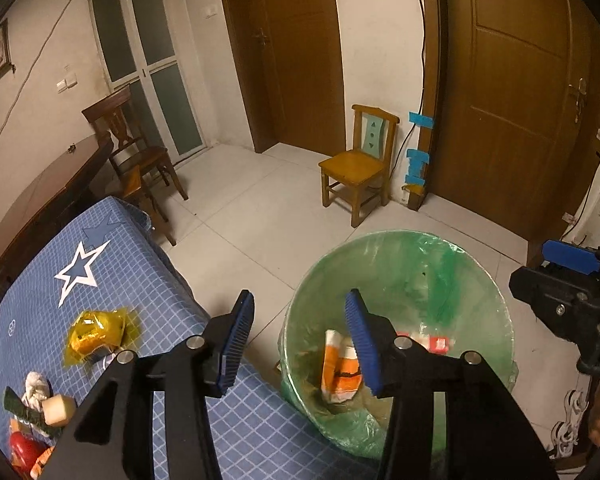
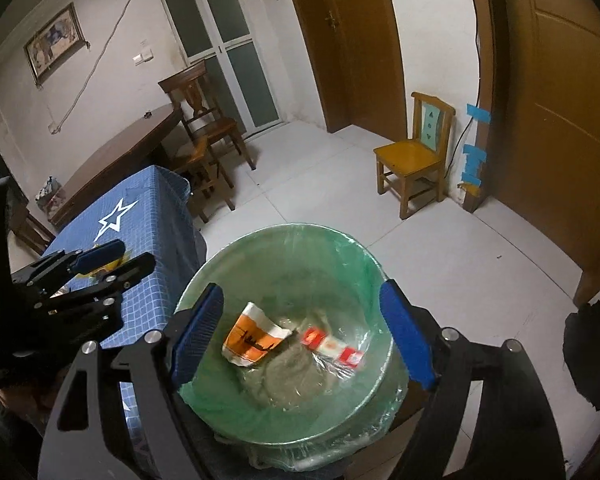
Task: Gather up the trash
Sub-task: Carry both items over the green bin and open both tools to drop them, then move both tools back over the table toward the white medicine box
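Observation:
A bin lined with a green bag (image 2: 340, 256) stands on the floor beside the blue table (image 1: 148, 292). Inside lie an orange-and-white paper cup (image 2: 254, 340) and a red-and-white wrapper (image 2: 332, 347); both also show in the left wrist view, the cup (image 1: 338, 368) and the wrapper (image 1: 436, 343). My right gripper (image 2: 302, 330) is open and empty right above the bin. My left gripper (image 1: 298, 340) is open and empty over the table edge next to the bin (image 1: 452, 256). On the table lie a yellow foil wrapper (image 1: 96, 334), a crumpled tissue (image 1: 36, 388), a beige block (image 1: 60, 410) and red packaging (image 1: 26, 450).
A small yellow wooden chair (image 1: 358, 164) stands by the wall between two brown doors. A dark wooden table (image 1: 48, 192) and dark chairs (image 1: 140, 152) stand behind the blue table. White tiled floor (image 1: 252, 220) lies around the bin.

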A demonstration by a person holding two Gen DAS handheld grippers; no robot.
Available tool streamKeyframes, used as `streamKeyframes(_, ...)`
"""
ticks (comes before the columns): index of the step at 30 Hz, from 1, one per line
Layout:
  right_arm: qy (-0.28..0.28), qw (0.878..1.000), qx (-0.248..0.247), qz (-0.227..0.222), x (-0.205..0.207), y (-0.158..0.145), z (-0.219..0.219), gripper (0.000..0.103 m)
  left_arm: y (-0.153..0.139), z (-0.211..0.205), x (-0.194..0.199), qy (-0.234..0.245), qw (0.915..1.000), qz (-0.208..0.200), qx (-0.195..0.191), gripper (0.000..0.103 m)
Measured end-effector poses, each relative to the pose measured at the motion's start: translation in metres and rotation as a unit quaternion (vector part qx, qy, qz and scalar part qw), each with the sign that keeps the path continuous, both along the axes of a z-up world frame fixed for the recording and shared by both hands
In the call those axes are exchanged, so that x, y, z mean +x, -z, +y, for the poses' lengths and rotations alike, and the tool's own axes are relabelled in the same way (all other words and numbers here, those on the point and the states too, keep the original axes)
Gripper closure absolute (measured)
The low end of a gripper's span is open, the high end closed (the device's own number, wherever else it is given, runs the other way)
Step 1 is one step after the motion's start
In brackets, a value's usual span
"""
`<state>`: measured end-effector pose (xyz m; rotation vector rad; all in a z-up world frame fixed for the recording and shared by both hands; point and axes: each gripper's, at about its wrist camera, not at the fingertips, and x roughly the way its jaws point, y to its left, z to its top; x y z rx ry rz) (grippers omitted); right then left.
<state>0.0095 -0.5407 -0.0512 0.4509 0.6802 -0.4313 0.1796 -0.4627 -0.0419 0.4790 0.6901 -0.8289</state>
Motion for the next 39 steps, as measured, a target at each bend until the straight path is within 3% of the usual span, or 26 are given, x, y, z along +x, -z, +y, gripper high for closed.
streamKeyframes(8,0.000,1.000,-0.023,-0.011,-0.004,-0.003,0.014,0.026,-0.007,0.032,-0.009,-0.033,0.9993,-0.011,-0.014,0.047)
streamKeyframes(15,-0.005,0.996,-0.075,-0.057,-0.001,-0.013,0.057,0.026,-0.019,0.088,-0.020,-0.078,0.9955,-0.037,-0.037,0.038)
streamKeyframes(21,-0.042,0.987,-0.106,-0.111,0.010,-0.019,0.111,0.026,-0.035,0.170,-0.019,-0.139,0.9874,-0.040,-0.063,0.036)
streamKeyframes(26,-0.111,0.981,-0.089,-0.130,0.033,-0.021,0.158,0.028,-0.050,0.254,-0.013,-0.206,0.9739,-0.026,-0.091,0.034)
streamKeyframes(30,-0.195,0.970,-0.060,-0.133,0.062,-0.023,0.207,0.031,-0.057,0.335,-0.009,-0.273,0.9548,-0.008,-0.116,0.033)
streamKeyframes(32,-0.234,0.962,-0.050,-0.133,0.073,-0.023,0.233,0.032,-0.060,0.384,-0.009,-0.317,0.9400,-0.002,-0.127,0.033)
streamKeyframes(35,-0.305,0.943,-0.038,-0.126,0.094,-0.022,0.283,0.033,-0.063,0.458,-0.009,-0.386,0.9116,0.001,-0.142,0.031)
streamKeyframes(39,-0.372,0.921,-0.044,-0.108,0.111,-0.016,0.340,0.033,-0.047,0.549,-0.005,-0.477,0.8669,0.024,-0.143,0.030)
